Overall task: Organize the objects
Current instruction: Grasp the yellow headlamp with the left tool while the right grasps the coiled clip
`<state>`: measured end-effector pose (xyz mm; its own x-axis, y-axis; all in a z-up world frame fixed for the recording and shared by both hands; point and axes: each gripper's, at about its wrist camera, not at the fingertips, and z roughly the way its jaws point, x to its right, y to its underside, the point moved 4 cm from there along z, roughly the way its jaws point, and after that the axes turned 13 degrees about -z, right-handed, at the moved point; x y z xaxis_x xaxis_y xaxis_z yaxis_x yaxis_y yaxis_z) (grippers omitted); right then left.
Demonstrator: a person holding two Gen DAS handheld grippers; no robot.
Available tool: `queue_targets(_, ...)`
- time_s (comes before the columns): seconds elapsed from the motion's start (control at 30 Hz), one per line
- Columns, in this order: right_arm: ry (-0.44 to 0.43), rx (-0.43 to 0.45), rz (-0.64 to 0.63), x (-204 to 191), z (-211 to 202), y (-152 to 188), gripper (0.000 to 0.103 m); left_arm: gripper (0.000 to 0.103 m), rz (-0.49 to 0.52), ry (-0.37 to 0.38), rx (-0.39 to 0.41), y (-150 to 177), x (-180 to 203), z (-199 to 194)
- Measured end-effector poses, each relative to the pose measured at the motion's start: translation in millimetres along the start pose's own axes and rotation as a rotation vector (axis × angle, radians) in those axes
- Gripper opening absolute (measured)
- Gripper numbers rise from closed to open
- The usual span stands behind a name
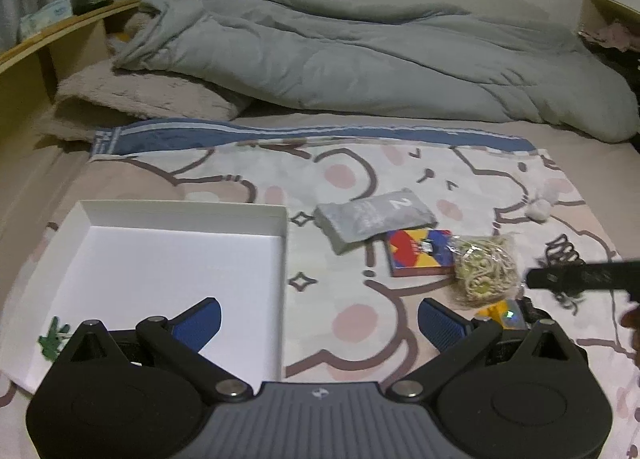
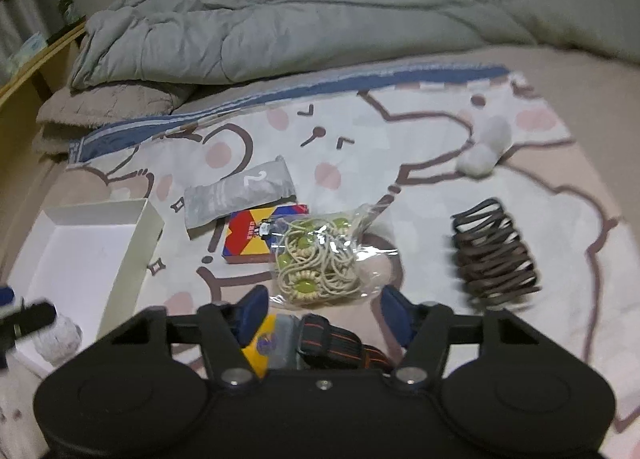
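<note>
Two grippers, the left gripper and right gripper, were spread and empty near the white box, so the right should squeeze the black strap gently.

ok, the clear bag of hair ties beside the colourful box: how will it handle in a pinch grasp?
Probably floppy: the clear bag of hair ties is thin crinkled film around loose elastic loops, so it should sag and deform. Likely light. The glossy film may slip between pads; its gathered neck looks like the surer grip. Unlikely to roll.
</note>
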<state>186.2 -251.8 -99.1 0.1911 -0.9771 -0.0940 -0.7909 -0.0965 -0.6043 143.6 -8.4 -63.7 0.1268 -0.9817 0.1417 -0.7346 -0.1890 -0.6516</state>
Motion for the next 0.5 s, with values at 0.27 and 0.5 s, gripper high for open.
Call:
queue_targets(0.27,-0.026,-0.07,0.008,-5.0,38.6,-0.9,0.035,0.103,0.058,0.022,-0.014,9.4,11.6,11.4)
queue_targets(0.5,-0.058,-0.123,-0.14,-13.1,25.1,18.8,0.018,0.103,0.127,0.177,-0.024,19.2,24.1,12.6)
